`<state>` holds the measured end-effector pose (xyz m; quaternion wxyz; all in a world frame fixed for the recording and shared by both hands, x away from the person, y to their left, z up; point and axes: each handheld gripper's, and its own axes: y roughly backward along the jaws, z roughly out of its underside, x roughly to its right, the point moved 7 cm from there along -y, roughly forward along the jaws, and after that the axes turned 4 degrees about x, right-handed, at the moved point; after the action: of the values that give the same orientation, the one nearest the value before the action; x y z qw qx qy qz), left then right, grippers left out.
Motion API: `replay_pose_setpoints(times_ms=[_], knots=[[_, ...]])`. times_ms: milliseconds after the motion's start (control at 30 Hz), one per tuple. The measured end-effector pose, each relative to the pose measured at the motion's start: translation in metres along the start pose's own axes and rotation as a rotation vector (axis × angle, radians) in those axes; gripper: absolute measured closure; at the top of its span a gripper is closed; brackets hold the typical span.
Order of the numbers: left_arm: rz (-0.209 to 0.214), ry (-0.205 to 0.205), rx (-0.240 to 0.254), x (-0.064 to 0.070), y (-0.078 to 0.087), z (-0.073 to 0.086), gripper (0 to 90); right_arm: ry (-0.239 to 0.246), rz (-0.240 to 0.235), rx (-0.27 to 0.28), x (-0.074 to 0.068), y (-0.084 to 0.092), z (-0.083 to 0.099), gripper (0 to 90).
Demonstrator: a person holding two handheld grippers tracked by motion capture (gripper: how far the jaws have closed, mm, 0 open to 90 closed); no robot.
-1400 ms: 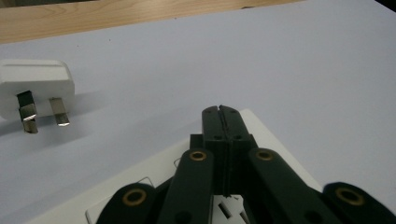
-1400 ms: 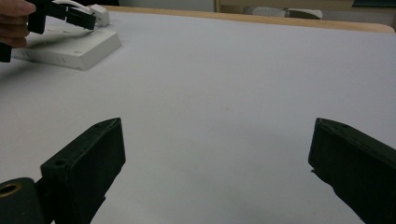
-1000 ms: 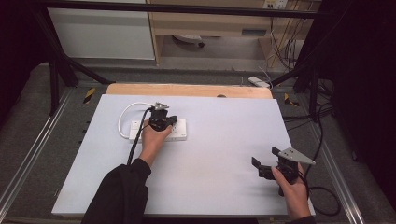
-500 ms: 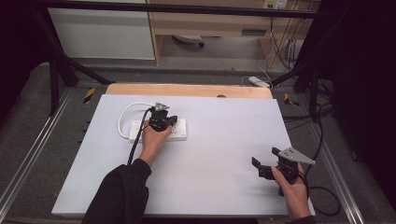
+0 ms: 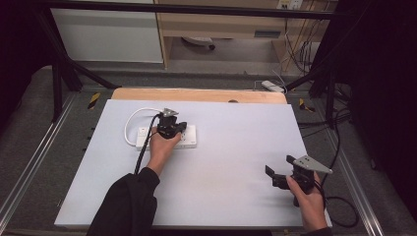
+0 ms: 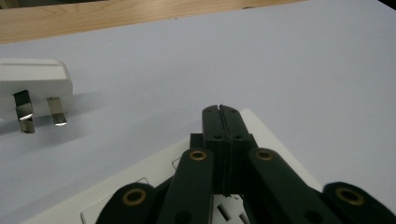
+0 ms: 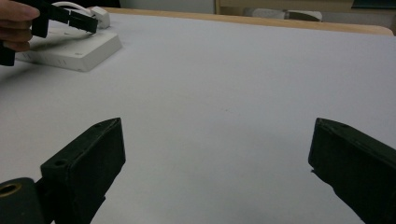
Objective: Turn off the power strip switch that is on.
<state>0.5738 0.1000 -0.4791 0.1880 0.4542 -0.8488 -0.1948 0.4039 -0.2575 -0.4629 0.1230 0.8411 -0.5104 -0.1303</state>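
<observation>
A white power strip (image 5: 189,140) lies on the white tabletop (image 5: 236,147) at the back left, with its white cable (image 5: 130,123) looped behind it. My left gripper (image 5: 182,127) hovers just over the strip, jaws shut with nothing between them. In the left gripper view the closed jaws (image 6: 221,112) point over the strip's end (image 6: 261,135), and the white plug (image 6: 32,88) lies on its side at the left, prongs showing. My right gripper (image 5: 273,177) rests near the front right edge, open and empty; its jaws (image 7: 215,144) stand wide apart over bare tabletop.
A wooden strip (image 5: 196,95) borders the table's far edge. Black frame bars (image 5: 59,83) and metal rails flank the table. Another power strip (image 5: 272,86) and cables lie on the floor behind. The right gripper view shows the strip (image 7: 79,49) and left gripper (image 7: 88,23) far left.
</observation>
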Motion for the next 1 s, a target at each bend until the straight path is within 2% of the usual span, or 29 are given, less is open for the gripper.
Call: replay_pose_setpoints(times_ms=[1000], knots=[[-0.007, -0.015, -0.001, 0.0004, -0.0004, -0.0002, 90.0, 0.0, 0.001, 0.002, 0.0004, 0.0008, -0.0003, 4.4]])
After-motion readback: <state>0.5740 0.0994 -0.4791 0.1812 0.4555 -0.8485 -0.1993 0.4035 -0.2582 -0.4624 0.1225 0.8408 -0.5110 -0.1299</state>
